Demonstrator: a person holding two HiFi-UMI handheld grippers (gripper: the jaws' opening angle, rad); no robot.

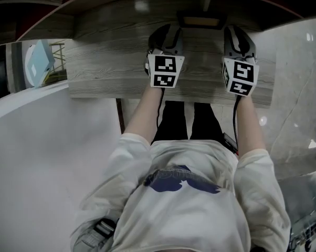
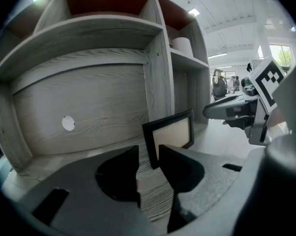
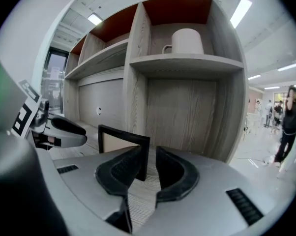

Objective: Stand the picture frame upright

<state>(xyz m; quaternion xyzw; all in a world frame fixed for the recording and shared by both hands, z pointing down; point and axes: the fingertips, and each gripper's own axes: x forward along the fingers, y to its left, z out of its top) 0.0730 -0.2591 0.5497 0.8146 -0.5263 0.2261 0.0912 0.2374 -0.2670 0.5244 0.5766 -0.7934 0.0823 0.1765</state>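
Picture frame (image 2: 170,132) stood upright on the lowest board of the wooden shelf unit (image 3: 182,107), between the two grippers. Left gripper (image 2: 148,154) and right gripper (image 3: 149,156) each had their jaws apart and clamped nothing. One frame edge showed through each gap. An upper compartment held a white mug (image 3: 186,41).

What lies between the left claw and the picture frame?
Nothing but bare wood-grain shelf board: the left gripper view shows it running from the open left claw to the upright picture frame.
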